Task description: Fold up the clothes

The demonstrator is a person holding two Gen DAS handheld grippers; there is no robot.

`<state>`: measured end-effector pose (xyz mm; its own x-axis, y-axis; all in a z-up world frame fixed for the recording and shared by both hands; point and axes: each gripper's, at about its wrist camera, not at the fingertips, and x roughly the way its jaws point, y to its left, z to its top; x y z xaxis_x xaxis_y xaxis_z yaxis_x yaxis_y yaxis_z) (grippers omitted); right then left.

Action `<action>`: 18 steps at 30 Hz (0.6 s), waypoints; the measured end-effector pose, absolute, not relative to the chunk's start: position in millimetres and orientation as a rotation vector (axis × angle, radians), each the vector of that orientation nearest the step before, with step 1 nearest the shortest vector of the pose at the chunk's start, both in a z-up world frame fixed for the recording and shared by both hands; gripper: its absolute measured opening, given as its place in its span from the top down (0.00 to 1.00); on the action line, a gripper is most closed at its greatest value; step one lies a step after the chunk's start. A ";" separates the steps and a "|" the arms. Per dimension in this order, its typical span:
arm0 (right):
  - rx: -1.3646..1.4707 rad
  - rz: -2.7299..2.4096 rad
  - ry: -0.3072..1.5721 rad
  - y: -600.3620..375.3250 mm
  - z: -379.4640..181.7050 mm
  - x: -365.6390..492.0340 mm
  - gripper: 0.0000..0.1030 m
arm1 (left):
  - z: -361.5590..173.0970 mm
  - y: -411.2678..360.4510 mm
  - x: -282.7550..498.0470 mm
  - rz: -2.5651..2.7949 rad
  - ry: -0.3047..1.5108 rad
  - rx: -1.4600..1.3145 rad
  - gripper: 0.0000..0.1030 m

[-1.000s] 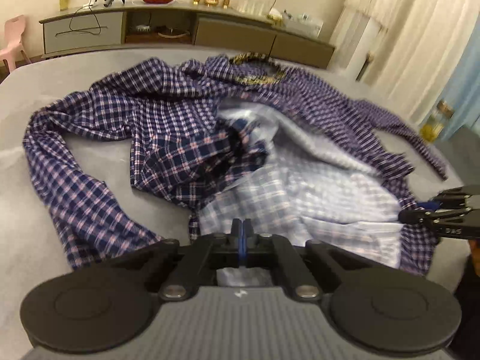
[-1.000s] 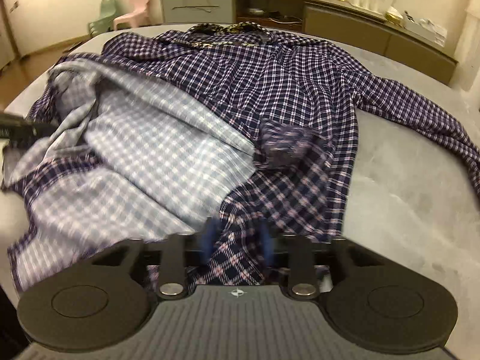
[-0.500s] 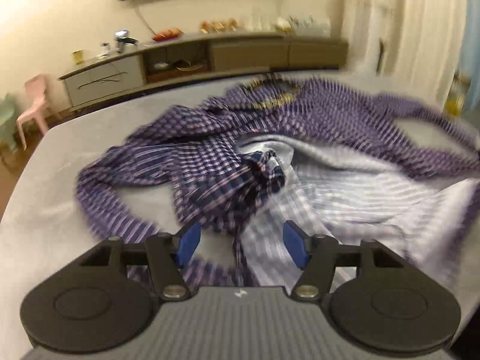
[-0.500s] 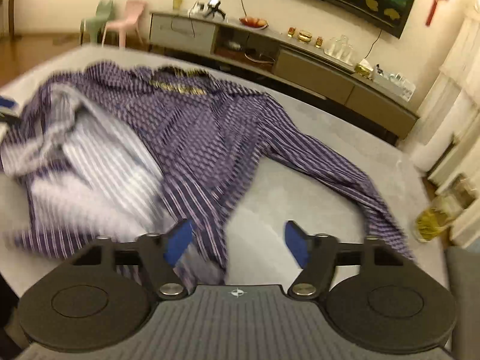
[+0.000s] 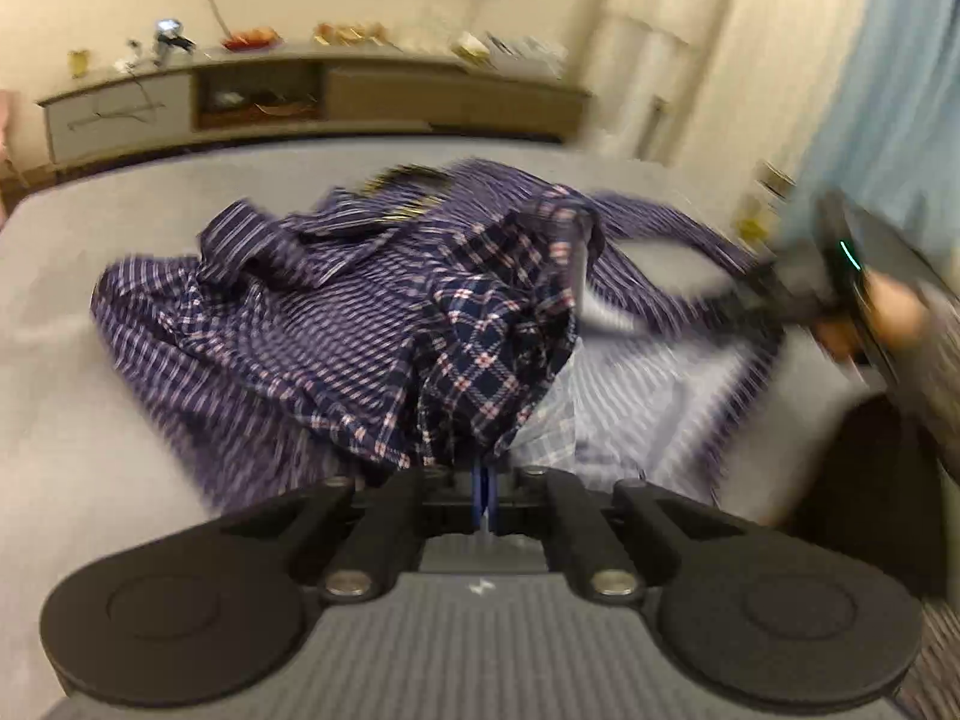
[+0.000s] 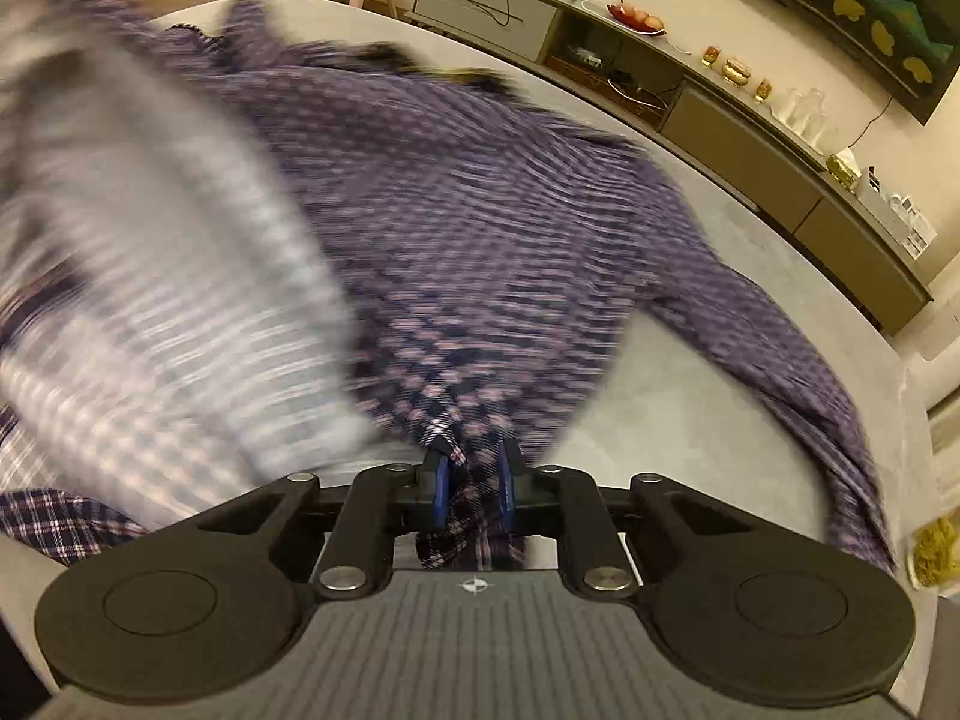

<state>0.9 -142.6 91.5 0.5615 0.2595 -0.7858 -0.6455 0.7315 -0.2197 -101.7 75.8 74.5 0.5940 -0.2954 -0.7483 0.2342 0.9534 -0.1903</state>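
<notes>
- Left wrist view: left gripper (image 5: 485, 489) has just been closing; blue pads nearly together, pinching a bunched fold of the plaid shirt (image 5: 336, 324) that rises straight off the fingertips.
- Shirt is dark navy with pink and white checks, heaped on the grey bed (image 5: 72, 396); pale inside face of the fabric (image 5: 636, 414) shows to the right of the pinched fold.
- Right gripper (image 5: 744, 300) appears at the far right of this view, blurred, with a hand (image 5: 888, 312) behind it; it probably touches the shirt's edge there, too smeared to be sure.
- Right wrist view: right gripper (image 6: 474, 480) has also just been closing; its jaws stand narrow with a twist of plaid cloth clamped between the blue pads (image 6: 441, 489).
- From there the shirt (image 6: 480, 210) spreads up and across the bed (image 6: 750, 324) (heavy motion blur), one sleeve (image 6: 798, 372) trailing off to the right.
- Long low cabinet (image 6: 720, 120) runs along the wall behind the bed.
</notes>
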 end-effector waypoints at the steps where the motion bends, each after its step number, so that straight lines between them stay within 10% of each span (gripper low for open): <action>1: -0.508 0.589 0.815 -153.3 98.6 -4.7 0.88 | 73.2 75.2 -115.4 -0.321 0.915 -0.046 0.79; 3: -0.506 0.651 0.838 -169.5 107.9 -18.2 0.88 | 67.8 77.4 -133.8 -0.291 0.948 0.025 0.63; 9: -0.703 0.711 0.956 -199.9 112.6 -44.3 0.88 | 105.4 101.0 -124.2 -0.285 0.795 0.139 0.61; 18: -0.574 0.917 0.711 -161.0 193.4 -12.1 0.44 | 53.1 99.9 13.3 -0.196 0.821 0.469 0.48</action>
